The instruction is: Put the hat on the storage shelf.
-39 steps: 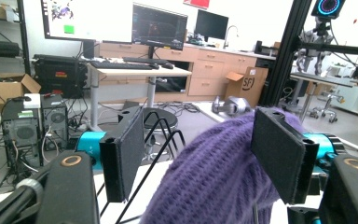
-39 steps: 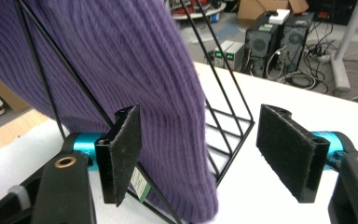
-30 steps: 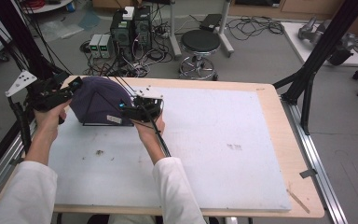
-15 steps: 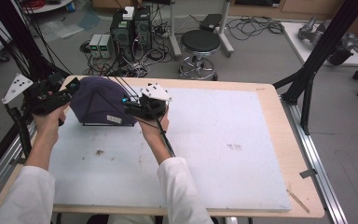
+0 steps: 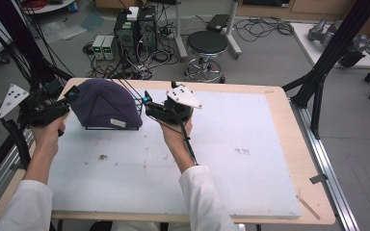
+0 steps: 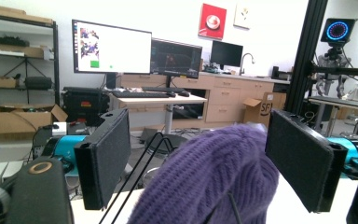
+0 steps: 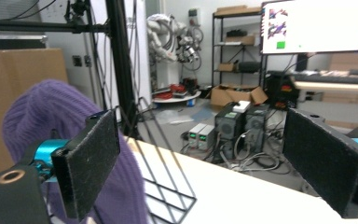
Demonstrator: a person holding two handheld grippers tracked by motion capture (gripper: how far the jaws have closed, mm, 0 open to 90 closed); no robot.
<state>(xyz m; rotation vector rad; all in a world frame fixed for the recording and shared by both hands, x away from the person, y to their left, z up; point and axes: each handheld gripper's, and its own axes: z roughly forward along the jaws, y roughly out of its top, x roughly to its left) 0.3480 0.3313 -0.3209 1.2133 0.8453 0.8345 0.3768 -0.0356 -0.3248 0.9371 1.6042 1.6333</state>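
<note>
A robotics lab, by every sign around the wooden table [image 5: 279,96] with its white mat; just beyond its far edge, computer towers [image 5: 136,30] sit on the floor in a tangle of cables, a round stool [image 5: 207,44] beside them; further from the table stand monitors [image 6: 112,46] on desks, shelves with cardboard boxes [image 7: 235,95], and a white robot arm [image 7: 168,37]; black frame struts [image 5: 335,48] rise at the table's corners.
</note>
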